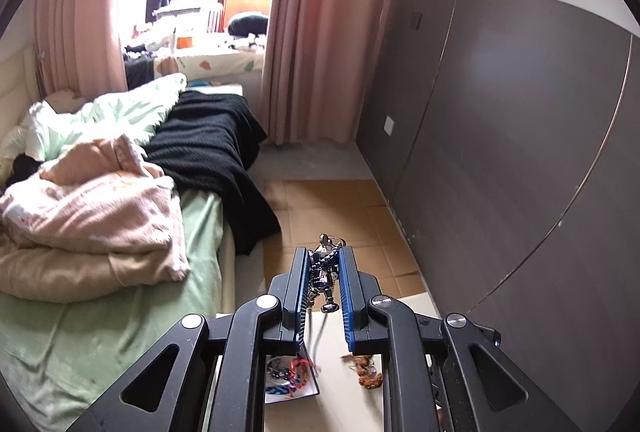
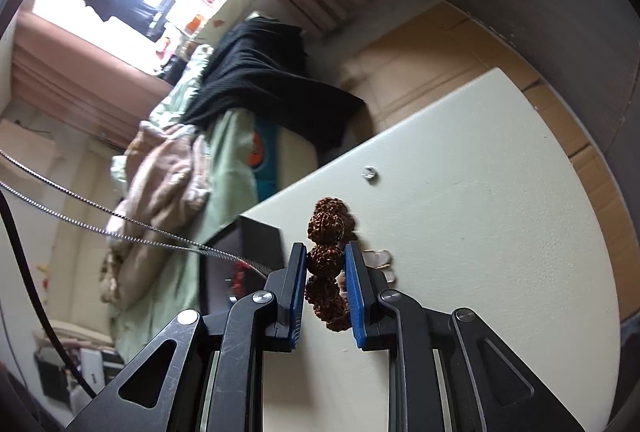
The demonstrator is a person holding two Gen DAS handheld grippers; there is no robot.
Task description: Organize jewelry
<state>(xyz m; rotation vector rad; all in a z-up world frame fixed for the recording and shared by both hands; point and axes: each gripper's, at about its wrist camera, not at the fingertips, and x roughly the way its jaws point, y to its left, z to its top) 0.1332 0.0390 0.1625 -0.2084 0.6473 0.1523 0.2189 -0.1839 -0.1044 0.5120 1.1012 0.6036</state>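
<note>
While the left gripper (image 1: 325, 272) clamps a pendant (image 1: 326, 274), the right gripper (image 2: 325, 266) grasps beads (image 2: 325, 260) at lower centre. This looks like the carrying step. Next, each needs a compartment in the box (image 2: 244, 256).

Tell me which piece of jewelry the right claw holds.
The brown bead bracelet, rough round beads pinched between the right claw; the silver chain sits in the left claw.

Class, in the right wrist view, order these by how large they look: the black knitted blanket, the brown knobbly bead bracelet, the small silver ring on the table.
1. Black knitted blanket, although farthest away.
2. Brown knobbly bead bracelet, enlarged by nearness to the camera.
3. Small silver ring, clearly smallest.
</note>
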